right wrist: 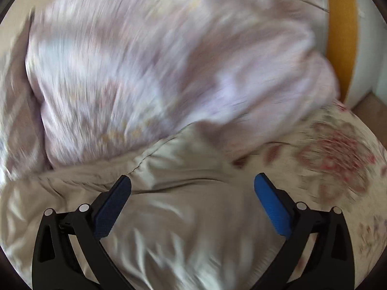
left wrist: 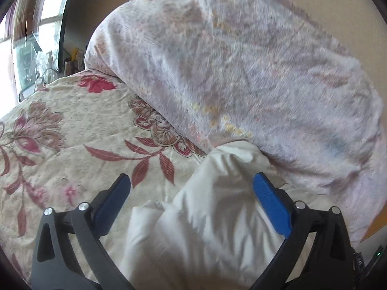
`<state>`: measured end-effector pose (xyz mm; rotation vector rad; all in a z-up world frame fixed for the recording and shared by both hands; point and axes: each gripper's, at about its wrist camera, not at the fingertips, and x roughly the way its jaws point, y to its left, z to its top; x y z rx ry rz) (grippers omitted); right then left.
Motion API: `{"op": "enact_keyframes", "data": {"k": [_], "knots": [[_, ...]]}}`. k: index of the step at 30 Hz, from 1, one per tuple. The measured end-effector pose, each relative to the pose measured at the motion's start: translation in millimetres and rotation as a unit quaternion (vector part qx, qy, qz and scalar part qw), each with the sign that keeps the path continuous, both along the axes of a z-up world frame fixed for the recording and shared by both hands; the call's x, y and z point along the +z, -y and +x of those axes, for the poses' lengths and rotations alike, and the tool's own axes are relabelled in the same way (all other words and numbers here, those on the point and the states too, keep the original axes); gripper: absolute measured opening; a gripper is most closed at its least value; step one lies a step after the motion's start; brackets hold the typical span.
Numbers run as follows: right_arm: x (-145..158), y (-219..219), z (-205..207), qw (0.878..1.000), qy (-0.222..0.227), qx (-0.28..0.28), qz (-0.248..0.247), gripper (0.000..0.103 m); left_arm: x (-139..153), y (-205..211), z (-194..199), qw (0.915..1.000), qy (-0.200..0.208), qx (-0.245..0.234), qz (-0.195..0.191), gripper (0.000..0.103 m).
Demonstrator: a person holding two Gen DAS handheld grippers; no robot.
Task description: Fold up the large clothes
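A white garment (left wrist: 208, 217) lies crumpled on a bed with a floral cover (left wrist: 72, 130). My left gripper (left wrist: 191, 183) is open, its blue fingers standing apart just above the garment, holding nothing. In the right wrist view the same garment (right wrist: 183, 217) looks beige-white and wrinkled. My right gripper (right wrist: 192, 183) is open above it and holds nothing. That view is blurred by motion.
A bulky pale pink patterned quilt (left wrist: 229, 72) is heaped behind the garment, and also shows in the right wrist view (right wrist: 157, 72). A window and cluttered bedside items (left wrist: 43, 67) are at far left. A yellow and white cabinet (right wrist: 343, 36) stands at the right.
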<state>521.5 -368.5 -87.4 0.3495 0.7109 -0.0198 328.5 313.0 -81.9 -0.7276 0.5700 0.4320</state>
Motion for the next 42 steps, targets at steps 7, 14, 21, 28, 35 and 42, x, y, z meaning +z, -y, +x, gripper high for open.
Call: {"op": "enact_keyframes", "data": {"k": [7,14,21,28,35,42], "knots": [[16,80,-127,0.988,-0.059,-0.043,0.134,0.102,21,-6,-121,0.9955,0.043,-0.052,-0.067,0.100],[-19,32,-169,0.960,-0.129,0.023,0.249,0.080,-10,53,-159,0.9868,0.039,-0.092,-0.127,0.100],[-43,-9,-156,0.944,-0.168,0.025,0.283,0.073,-26,78,-137,0.9816,0.042,-0.082,-0.167,0.087],[-51,-17,-151,0.943,-0.140,0.008,0.302,0.064,-46,83,-117,0.9758,0.041,-0.054,-0.208,0.070],[-61,-12,-152,0.941,-0.107,0.001,0.321,0.057,-53,82,-114,0.9735,0.062,-0.033,-0.218,0.061],[-52,-16,-153,0.949,-0.082,0.018,0.304,0.030,-54,76,-118,0.9666,0.089,-0.034,-0.238,0.028]]}}
